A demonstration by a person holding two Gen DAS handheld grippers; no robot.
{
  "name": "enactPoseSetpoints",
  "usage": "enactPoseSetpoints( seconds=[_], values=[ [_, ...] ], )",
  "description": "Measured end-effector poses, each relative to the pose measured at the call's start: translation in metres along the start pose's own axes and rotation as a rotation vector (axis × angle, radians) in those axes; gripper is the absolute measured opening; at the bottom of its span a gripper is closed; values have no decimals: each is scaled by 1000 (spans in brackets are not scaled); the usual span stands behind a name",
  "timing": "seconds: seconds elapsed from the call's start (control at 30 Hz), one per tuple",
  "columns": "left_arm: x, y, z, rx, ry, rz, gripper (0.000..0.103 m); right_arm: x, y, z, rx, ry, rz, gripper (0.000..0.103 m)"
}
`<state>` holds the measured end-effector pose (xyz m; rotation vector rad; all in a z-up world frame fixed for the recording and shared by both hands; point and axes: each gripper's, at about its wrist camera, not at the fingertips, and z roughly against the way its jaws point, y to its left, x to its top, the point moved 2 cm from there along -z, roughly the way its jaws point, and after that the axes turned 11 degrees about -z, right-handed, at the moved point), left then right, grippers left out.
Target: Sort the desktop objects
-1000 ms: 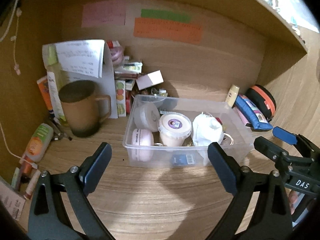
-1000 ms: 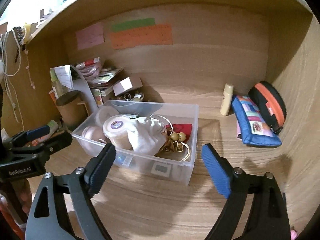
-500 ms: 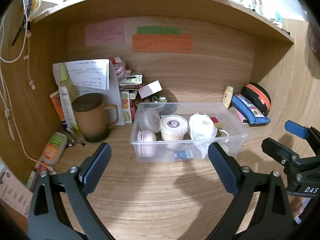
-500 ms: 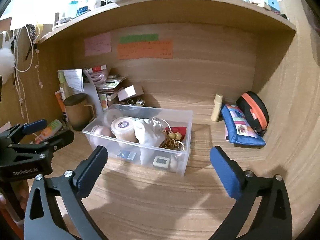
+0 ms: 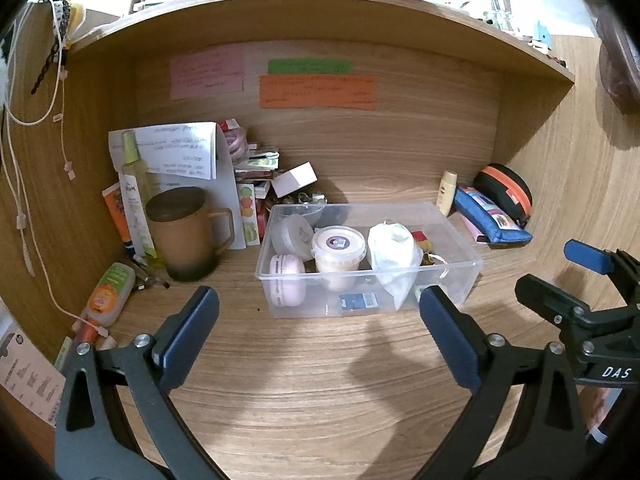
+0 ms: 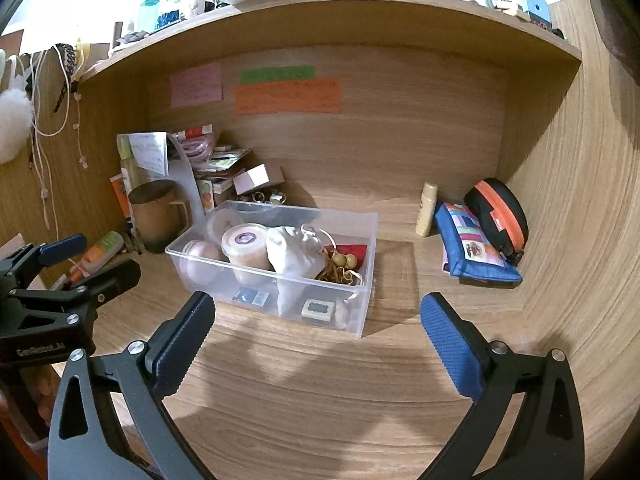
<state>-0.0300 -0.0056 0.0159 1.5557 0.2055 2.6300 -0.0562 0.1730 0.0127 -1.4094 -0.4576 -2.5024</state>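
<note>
A clear plastic box (image 5: 460, 248) (image 6: 362, 280) stands on the wooden desk in the middle of the alcove. It holds a round tub with a purple label (image 5: 338, 254) (image 6: 246, 250), a pink round case (image 5: 285, 285), a white cloth bag (image 5: 394, 260) (image 6: 294, 258), beads and small cards. My left gripper (image 5: 318, 322) is open and empty, in front of the box. My right gripper (image 6: 316, 326) is open and empty, in front of the box's right half. Each gripper shows at the edge of the other's view.
A brown mug (image 5: 186, 234) stands left of the box, with papers, a spray bottle (image 5: 134, 184) and small boxes behind it. An orange-labelled bottle (image 5: 108, 298) lies at the far left. A blue pouch (image 6: 476, 248), a black-orange case (image 6: 500, 212) and a small tube (image 6: 426, 208) are at the right wall.
Both grippers have pulled back and up from the box; more of the desk and the shelf above show. Both stay open and empty.
</note>
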Motion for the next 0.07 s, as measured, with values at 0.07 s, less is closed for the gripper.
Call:
enactPoseSetpoints(
  seconds=[0.07],
  values=[
    [0,-2,-1,1,-2,-11,102,-1,-2,-3,0,8,-8,103]
  ],
)
